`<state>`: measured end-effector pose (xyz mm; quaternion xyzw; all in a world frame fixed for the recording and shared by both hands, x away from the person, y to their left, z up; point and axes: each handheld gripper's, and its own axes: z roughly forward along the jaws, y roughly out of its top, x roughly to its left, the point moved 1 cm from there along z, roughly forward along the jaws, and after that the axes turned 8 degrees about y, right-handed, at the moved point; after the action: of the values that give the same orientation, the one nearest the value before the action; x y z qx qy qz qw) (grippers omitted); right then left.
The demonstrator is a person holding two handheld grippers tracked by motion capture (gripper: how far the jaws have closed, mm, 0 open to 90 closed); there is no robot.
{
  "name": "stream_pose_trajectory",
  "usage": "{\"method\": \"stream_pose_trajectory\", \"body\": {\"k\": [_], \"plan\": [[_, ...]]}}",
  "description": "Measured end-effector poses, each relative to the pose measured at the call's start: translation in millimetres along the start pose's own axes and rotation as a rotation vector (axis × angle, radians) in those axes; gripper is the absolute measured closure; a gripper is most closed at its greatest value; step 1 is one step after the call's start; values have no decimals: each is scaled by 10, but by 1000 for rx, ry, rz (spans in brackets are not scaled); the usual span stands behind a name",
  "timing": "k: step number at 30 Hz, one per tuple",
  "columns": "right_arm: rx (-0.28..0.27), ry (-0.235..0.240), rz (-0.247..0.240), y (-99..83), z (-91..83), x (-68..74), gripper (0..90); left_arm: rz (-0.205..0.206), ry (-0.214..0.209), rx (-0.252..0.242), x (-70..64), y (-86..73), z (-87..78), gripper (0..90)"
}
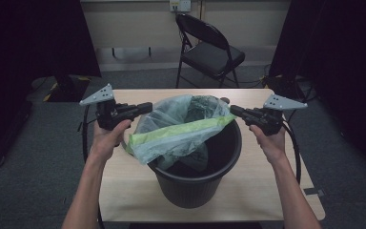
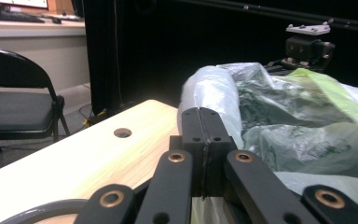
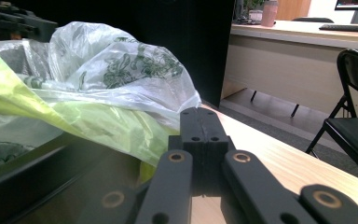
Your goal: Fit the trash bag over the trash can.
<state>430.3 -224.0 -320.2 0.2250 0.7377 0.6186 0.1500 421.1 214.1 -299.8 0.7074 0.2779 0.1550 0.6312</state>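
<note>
A black bin [image 1: 195, 186] stands on the wooden table [image 1: 124, 191]. A translucent plastic bag [image 1: 181, 126] with a green band lies stretched across its mouth. My left gripper [image 1: 147, 108] is shut at the bag's left edge, and my right gripper [image 1: 233, 110] is shut at the right end of the green band. In the left gripper view the shut jaws [image 2: 204, 114] press against the bag [image 2: 279, 121]. In the right gripper view the jaws [image 3: 200, 114] are shut with the bag [image 3: 121, 79] bunched at their left, above the bin's rim [image 3: 37, 172].
A black folding chair [image 1: 209, 52] stands beyond the table's far edge. Dark curtains hang on both sides. The tabletop [image 2: 98, 154] has a small round hole [image 2: 122, 132] near its far side. Cables trail from both grippers off the table's sides.
</note>
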Motion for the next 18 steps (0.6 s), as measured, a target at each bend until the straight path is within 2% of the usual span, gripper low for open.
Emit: {"method": "stream_pose_trajectory", "body": {"k": [5, 9, 12, 14, 16, 18], "plan": [[11, -19, -4, -41, -91, 1, 900, 3, 19, -9, -31, -97, -214, 900], [16, -27, 3, -109, -135, -9, 900, 22, 32, 4, -91, -174, -346, 900], [26, -41, 2, -139, -150, -16, 900, 8, 11, -21, -93, -198, -425, 900], [48, -67, 1, -144, -136, -62, 900, 12, 11, -24, -77, -184, -433, 900], [50, -65, 6, -131, -120, -99, 900, 12, 2, -29, -74, -151, -413, 884], [29, -60, 4, -95, -105, -108, 900, 19, -19, -48, -91, -105, -378, 790]]}}
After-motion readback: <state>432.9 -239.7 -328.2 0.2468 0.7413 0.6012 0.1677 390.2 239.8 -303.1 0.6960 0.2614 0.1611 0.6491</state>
